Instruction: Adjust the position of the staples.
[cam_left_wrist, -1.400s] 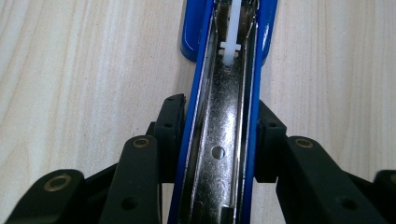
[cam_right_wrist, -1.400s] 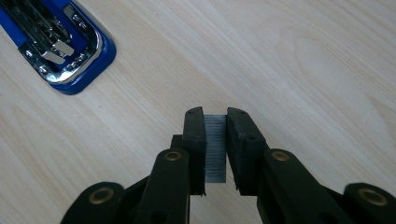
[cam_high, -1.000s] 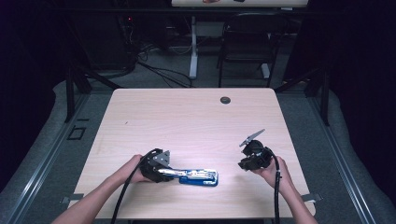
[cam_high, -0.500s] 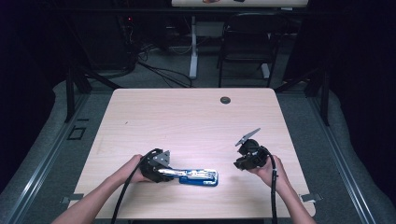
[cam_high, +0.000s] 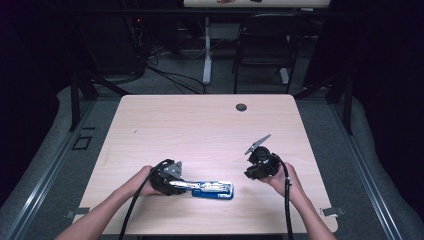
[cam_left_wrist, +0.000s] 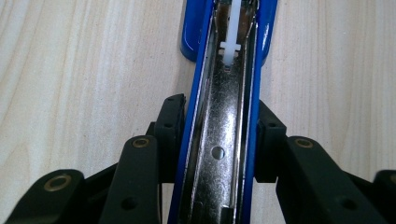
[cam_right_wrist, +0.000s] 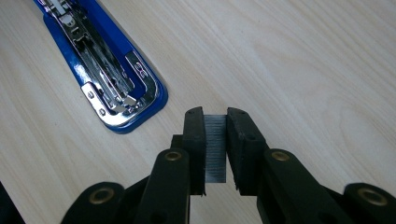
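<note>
A blue stapler (cam_high: 212, 190) lies opened flat near the table's front edge, its chrome staple channel facing up. My left gripper (cam_high: 167, 180) is shut on the stapler's (cam_left_wrist: 224, 140) raised top arm, one pad against each blue side. The stapler's metal base end (cam_right_wrist: 119, 93) points toward my right gripper. My right gripper (cam_high: 257, 167) hovers to the right of the stapler, apart from it, and is shut on a grey strip of staples (cam_right_wrist: 215, 144) held upright between its pads (cam_right_wrist: 194, 135).
A small dark round grommet (cam_high: 241, 107) sits near the table's far edge. The light wooden table (cam_high: 200, 130) stretches bare behind the hands. A chair (cam_high: 262, 45) and cables stand beyond the table in the dark.
My right gripper has shifted a little left and down toward the stapler, carrying the staple strip. The left gripper and the stapler have stayed still.
</note>
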